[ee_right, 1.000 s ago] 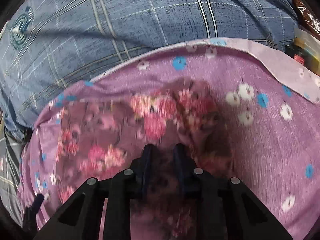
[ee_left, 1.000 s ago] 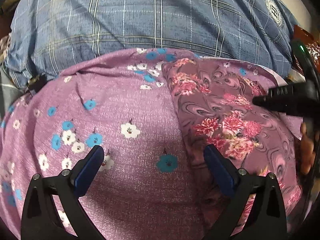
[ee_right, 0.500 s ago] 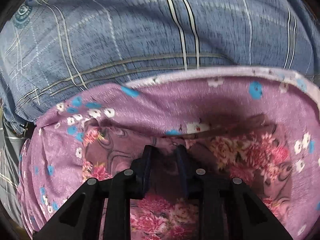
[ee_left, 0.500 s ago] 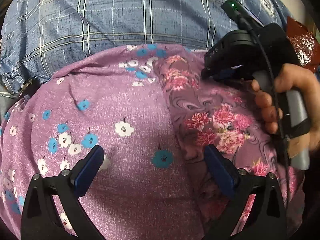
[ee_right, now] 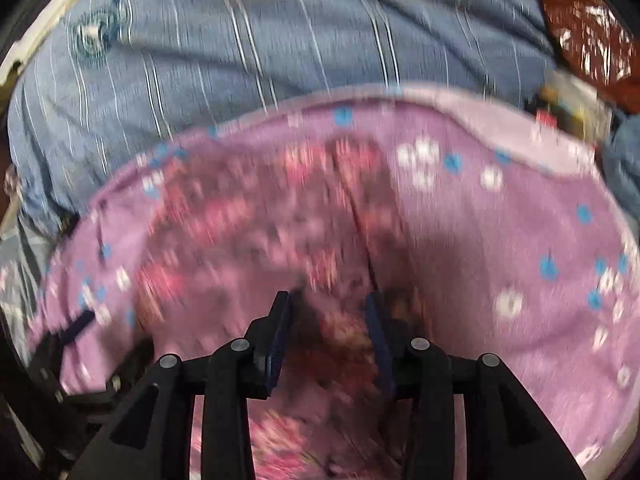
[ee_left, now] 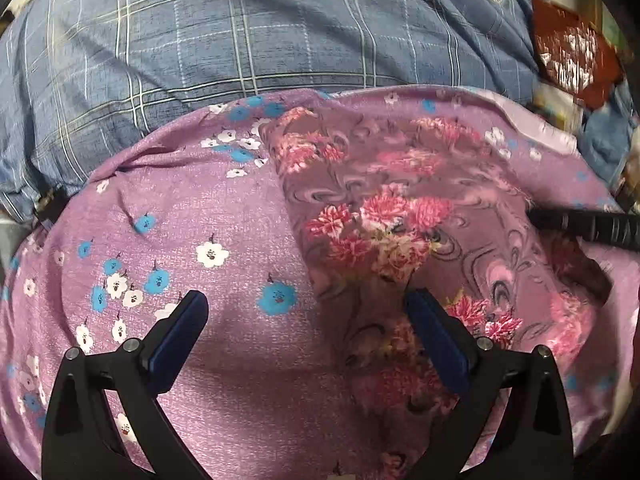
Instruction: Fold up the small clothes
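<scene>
A small mauve garment with pink flowers (ee_left: 384,216) lies folded on a purple cloth with blue and white flowers (ee_left: 208,256). My left gripper (ee_left: 306,306) hovers open over both; its right finger is above the garment's left part, and nothing is between the fingers. My right gripper (ee_right: 328,308) points down at the same garment (ee_right: 248,232) in a blurred view. Its jaws are opening, with the cloth showing in the gap below them and the pads apart from it. In the left wrist view its black body (ee_left: 592,228) reaches in from the right edge.
A blue checked bedsheet (ee_left: 248,40) covers the surface beyond the purple cloth (ee_right: 500,240). A red-brown packet (ee_left: 572,56) and small colourful items (ee_right: 568,100) lie at the far right. The left gripper's black frame (ee_right: 76,332) shows at the right wrist view's lower left.
The right gripper swung from over the garment's far part back to the right edge, and its jaws parted from a tight pinch. The garment now lies spread further right. The left gripper drifted slightly.
</scene>
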### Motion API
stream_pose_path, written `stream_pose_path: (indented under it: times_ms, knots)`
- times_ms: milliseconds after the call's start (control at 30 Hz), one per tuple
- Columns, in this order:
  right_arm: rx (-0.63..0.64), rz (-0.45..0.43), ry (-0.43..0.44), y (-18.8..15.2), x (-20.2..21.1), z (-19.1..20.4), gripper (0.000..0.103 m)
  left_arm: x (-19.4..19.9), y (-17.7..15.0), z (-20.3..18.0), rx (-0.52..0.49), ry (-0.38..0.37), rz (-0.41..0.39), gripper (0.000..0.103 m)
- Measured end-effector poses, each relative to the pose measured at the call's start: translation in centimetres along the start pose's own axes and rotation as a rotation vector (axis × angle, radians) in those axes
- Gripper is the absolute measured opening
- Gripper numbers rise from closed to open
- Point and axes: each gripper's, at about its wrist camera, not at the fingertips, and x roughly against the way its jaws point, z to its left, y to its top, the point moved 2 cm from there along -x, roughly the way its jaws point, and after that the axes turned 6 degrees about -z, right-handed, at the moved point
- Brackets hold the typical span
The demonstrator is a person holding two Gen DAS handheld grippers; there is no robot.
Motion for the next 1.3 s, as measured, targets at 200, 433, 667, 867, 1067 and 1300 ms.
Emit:
stream_pose_path:
  times_ms: [200,433,667,867,1067,1300]
  knots:
    - [-0.019,-0.135,-0.027,-0.5,1.5,-0.2,0.039,2.0,1.3,1.3,0.100,-0.033,-0.118,0.101]
    - [0.114,-0.266,-0.112,0.4,2.3,1.4,0.040,2.0,2.0,2.5,0.134,-0.004,-0.176,0.101]
    - [0.226,-0.310,-0.164,0.5,2.9,3.5,0.041,2.1,2.0,2.8,0.164,0.006,-0.198,0.101]
    - [0.252,-0.339,-0.178,0.1,3.6,4.2,0.044,2.7,2.1,2.3,0.145,0.015,-0.221,0.101]
    - [0.247,-0.350,-0.199,0.1,3.9,4.3,0.044,2.6,2.4,2.1,0.159,-0.007,-0.220,0.101]
    - [0.250,-0.346,-0.216,0.2,3.6,4.3,0.044,2.1,2.6,2.1,0.191,-0.049,-0.205,0.101]
